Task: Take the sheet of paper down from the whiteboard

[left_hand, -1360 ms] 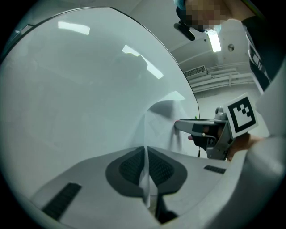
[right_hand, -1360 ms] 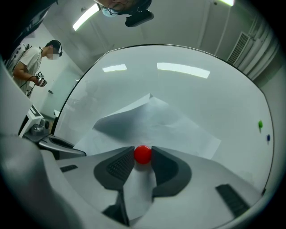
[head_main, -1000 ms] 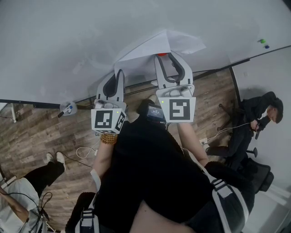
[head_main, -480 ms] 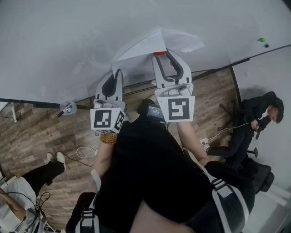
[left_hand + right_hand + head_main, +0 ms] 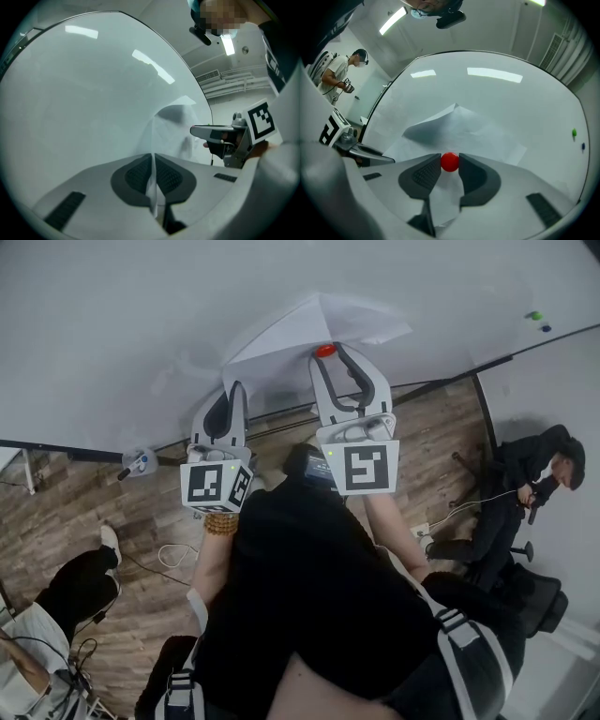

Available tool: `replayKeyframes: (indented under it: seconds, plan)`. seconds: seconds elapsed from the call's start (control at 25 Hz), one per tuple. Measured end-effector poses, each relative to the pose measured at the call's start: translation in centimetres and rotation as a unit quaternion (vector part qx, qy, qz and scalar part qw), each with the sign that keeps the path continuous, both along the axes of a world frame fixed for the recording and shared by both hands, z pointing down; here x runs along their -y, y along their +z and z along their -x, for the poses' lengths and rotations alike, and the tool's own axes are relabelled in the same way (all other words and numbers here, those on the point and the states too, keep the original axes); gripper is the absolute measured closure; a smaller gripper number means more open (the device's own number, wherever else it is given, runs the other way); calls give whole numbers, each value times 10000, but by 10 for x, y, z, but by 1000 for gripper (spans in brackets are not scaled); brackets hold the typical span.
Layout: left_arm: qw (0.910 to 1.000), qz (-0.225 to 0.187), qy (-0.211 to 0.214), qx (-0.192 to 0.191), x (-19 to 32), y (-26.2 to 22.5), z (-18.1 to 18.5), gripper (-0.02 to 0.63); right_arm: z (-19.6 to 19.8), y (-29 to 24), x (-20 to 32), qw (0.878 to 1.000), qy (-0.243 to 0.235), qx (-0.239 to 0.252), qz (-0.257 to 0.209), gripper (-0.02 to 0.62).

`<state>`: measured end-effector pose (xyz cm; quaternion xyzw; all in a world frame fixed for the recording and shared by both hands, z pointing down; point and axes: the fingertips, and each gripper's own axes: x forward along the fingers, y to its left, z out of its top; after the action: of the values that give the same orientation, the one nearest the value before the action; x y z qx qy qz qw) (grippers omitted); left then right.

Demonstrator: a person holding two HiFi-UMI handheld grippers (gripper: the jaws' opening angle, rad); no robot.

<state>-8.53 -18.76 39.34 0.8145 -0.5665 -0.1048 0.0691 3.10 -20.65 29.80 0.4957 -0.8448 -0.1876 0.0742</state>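
Note:
A white sheet of paper [image 5: 319,324] bulges off the whiteboard [image 5: 141,334] near its lower edge. My left gripper [image 5: 234,387] is shut on the sheet's lower left edge; in the left gripper view the paper [image 5: 173,126] runs out from between the closed pads of the left gripper [image 5: 153,158]. My right gripper [image 5: 325,354] is shut on a round red magnet [image 5: 325,350] that lies against the sheet. The right gripper view shows the right gripper [image 5: 450,164] clamping the magnet [image 5: 450,161] from both sides over the paper [image 5: 459,126].
A green and a blue magnet [image 5: 536,315] stick to the board at the far right. A marker holder [image 5: 139,463] hangs below the board's left part. One person sits at the right [image 5: 534,484] and another at the lower left [image 5: 56,606].
Both grippers keep their holds in nearly the same place. More of the red magnet shows above the right jaws. The person at the lower left has drawn the feet in.

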Motion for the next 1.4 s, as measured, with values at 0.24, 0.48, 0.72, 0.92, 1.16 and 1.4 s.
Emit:
replayKeyframes:
  seconds: [0.24,0.48,0.72,0.92,1.16,1.4]
  plan:
    - [10000,-19,27,-11,1,-4,-3,595,-6,-4,-14,10000,40,83,-14,479]
    - [9998,-78,-90,157,0,-6,2,595,-16,2,-26,9998,173,60,64,479]
    - [9994,-63,-173,302,-15,-8,9,596,-16,8,-42,9995,230,26,207,479]
    - [9989,-123,-200,394,-33,-19,12,596,-10,8,-53,9995,160,-39,280,479]
    - [9977,-148,-439,499,-49,-32,18,596,-4,4,-64,9994,-31,-14,340,479]
    - [9964,-167,-661,500,-65,-41,17,597,-5,0,-72,9990,-261,-24,368,479]
